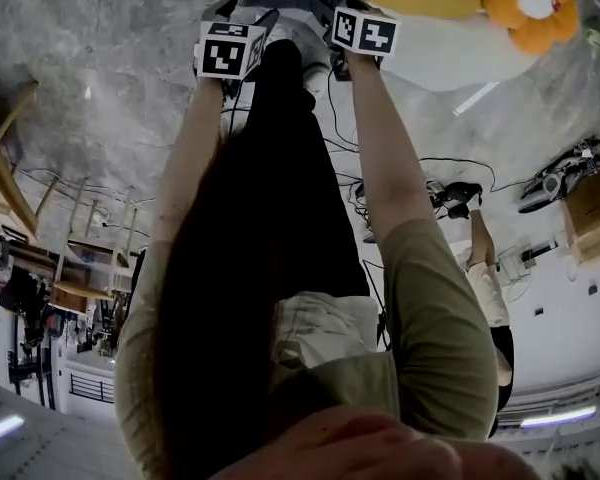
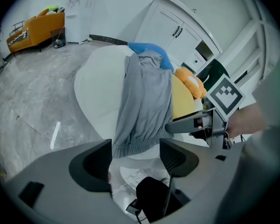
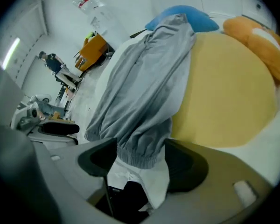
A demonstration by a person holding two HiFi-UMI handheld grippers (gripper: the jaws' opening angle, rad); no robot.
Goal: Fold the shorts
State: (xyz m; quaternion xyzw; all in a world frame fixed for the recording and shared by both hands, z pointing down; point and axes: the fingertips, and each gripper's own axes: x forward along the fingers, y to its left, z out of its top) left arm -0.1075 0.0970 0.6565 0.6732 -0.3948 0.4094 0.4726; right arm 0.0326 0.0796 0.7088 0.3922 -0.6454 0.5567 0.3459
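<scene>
Here we go: both my grippers are down at the near rim of the white round bench, side by side. The grey shorts lie stretched away from me across it as one long narrow strip. Their far end rides up to a blue thing, and their right side is up against the big yellow cushion with its orange lump. My left gripper has its jaws spread wide with nothing pinched; the gathered elastic edge of the shorts sits just beyond the gap, clear of both pads. My right gripper is the same story: jaws spread, that ribbed edge lying in the gap, and no pad that I can see pressing on it (it fills most of the gap, so it's a close call). Whether that edge is the waistband or a leg hem I can't tell from here. How far along? By my reading the lengthwise fold is done, one half laid over the other, since the cloth shows as two layers in a narrow band. What's left, I'd judge, is the crosswise fold: close both jaws on this near edge, carry it over to the far end and flatten it. The cushion is the snag, because the cloth leaning on it may drag or bunch when I lift.
</scene>
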